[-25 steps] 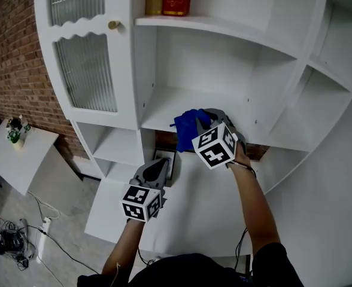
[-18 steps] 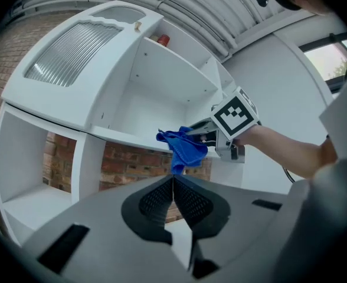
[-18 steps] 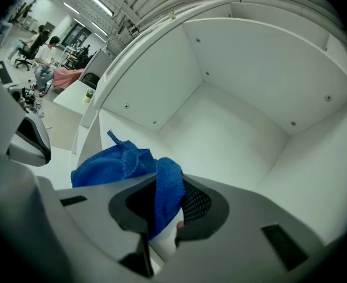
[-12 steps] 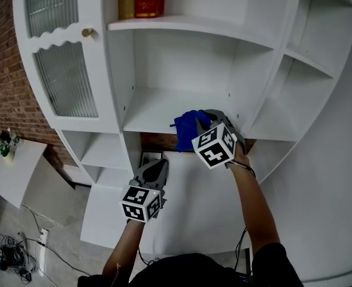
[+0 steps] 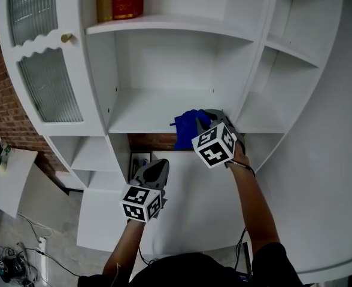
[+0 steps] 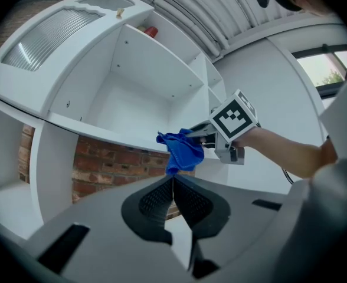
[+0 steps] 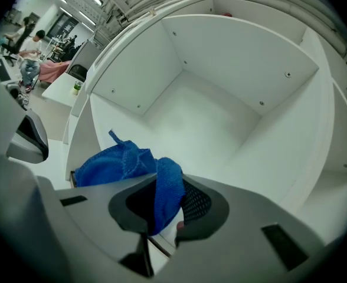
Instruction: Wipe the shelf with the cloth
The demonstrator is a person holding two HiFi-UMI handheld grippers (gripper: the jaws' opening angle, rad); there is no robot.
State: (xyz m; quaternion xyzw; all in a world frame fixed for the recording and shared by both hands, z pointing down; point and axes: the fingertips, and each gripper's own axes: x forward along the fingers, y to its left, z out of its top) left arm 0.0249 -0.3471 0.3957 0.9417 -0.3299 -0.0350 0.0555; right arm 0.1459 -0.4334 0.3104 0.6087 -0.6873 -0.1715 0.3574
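Crumpled blue microfibre cloth [image 5: 190, 124] held at the front edge of the white cabinet shelf [image 5: 146, 109].
The left hand-held gripper [image 5: 158, 164], jaws closed and empty, hangs below the shelf. The right hand-held gripper [image 5: 209, 116] clamps the cloth at that edge. The cabinet has shifted left in the head view over the past second and the grippers have not, so wiping has probably not begun.

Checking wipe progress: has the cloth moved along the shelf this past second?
Yes. The cloth has shifted right along the shelf, closer to its right side wall.
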